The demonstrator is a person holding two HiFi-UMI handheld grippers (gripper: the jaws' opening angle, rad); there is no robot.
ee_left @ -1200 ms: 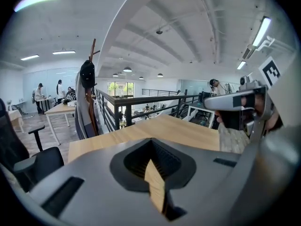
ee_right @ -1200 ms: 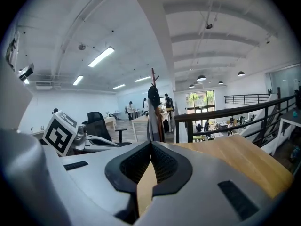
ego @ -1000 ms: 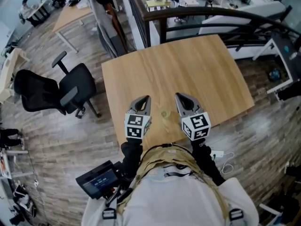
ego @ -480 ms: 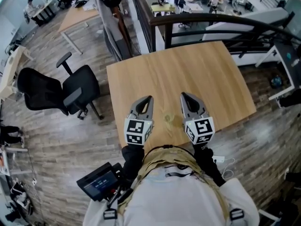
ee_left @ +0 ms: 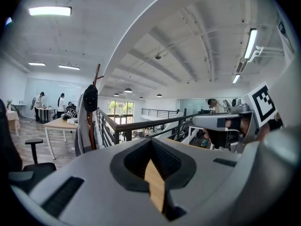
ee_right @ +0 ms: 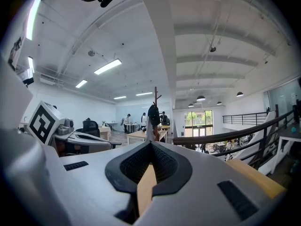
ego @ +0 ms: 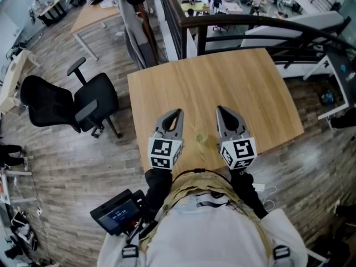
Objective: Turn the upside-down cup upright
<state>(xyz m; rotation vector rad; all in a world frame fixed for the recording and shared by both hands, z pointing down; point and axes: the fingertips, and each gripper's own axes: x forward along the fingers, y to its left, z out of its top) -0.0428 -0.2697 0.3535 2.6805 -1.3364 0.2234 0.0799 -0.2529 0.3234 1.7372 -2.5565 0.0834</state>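
Cup (ego: 199,138) on table (ego: 222,82), chair (ego: 83,107) to its left.

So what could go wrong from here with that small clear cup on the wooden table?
The small clear cup nearly vanishes against the light wooden table, and neither gripper view shows it, so aiming could miss. It stands near the table's front edge, so a nudge might knock it off. The left gripper and right gripper both have jaws shut; going in like that would probably push the cup rather than grasp it.

No legible text, label, brand, number or sign in view
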